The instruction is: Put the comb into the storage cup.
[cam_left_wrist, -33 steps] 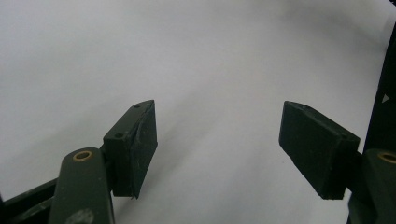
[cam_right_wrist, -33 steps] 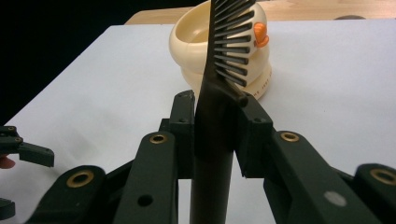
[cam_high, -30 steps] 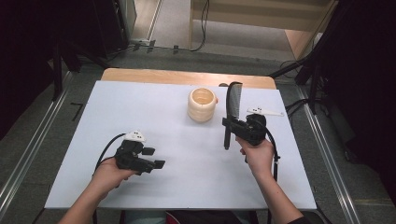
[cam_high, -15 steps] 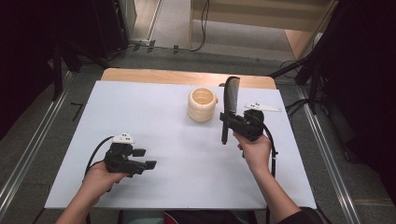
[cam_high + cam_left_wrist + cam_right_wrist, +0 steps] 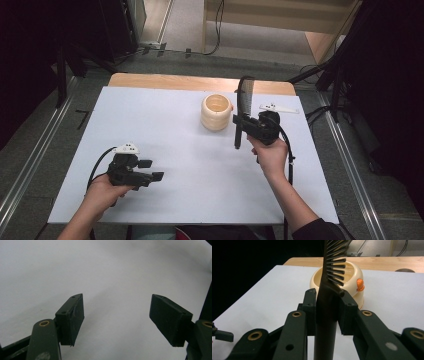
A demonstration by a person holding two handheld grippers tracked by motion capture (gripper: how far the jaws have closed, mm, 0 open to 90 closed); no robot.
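Comb (image 5: pixel 244 97): black, held upright above the counter at about 1 o'clock of the white sheet. The teeth are at the top end and the handle end hangs down below the tongs. In the right gripper view the comb (image 5: pixel 329 290) stands straight up in the middle, with its teeth pointing to 3 o'clock.

Right tongs (image 5: pixel 246 125): closed on the comb, at the place where the handle meets the teeth. In the right gripper view the right tongs (image 5: pixel 327 311) press the comb from both sides with the two black pads. The person's hand (image 5: pixel 270 155) holds them from 6 o'clock.

Cup (image 5: pixel 217 112): cream coloured, with a ribbed side, open at the top. It stands on the counter just beside the comb, at 9 o'clock of it. In the right gripper view the cup (image 5: pixel 355 277) is behind the comb and carries a small orange mark on its side. I cannot tell if comb and cup touch.

Left tongs (image 5: pixel 150 170): open and holding nothing, low over the counter at about 8 o'clock, well apart from the cup. In the left gripper view the left tongs (image 5: pixel 117 320) show a wide gap with bare white surface between the pads.

Counter (image 5: pixel 175 130): covered with a white sheet. A strip of wood (image 5: pixel 165 81) shows along the far edge at 12 o'clock.
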